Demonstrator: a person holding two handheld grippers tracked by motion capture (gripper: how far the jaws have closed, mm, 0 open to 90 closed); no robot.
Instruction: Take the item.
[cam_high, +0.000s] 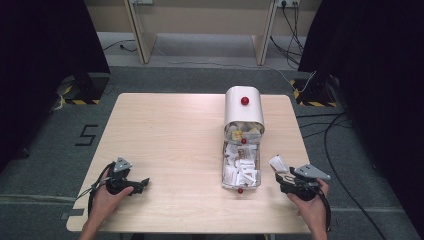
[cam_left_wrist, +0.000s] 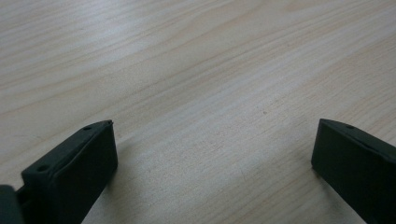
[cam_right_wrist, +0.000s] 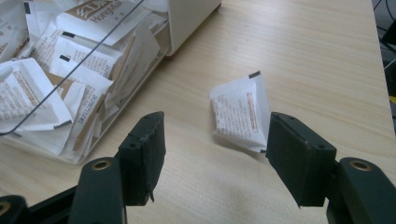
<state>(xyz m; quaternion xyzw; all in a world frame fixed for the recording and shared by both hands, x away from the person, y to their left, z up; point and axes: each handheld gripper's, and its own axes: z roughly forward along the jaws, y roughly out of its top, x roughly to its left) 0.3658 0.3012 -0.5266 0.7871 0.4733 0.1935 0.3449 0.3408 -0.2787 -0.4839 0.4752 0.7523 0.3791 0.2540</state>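
One white sachet (cam_right_wrist: 240, 112) lies just beyond our right claw (cam_right_wrist: 215, 154), jaws apart astride it; left claw (cam_left_wrist: 212, 172), also apart, sits farther away.

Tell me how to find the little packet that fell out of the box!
Find the white box with red knobs on the wooden table; its clear drawer holds many packets. The loose packet lies alone on bare wood beside it, before the open right gripper.

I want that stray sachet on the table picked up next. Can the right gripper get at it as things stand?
Probably yes. The right gripper is open, and the loose sachet lies on bare table just beyond its jaws, apart from the clear tray of sachets, with nothing between.
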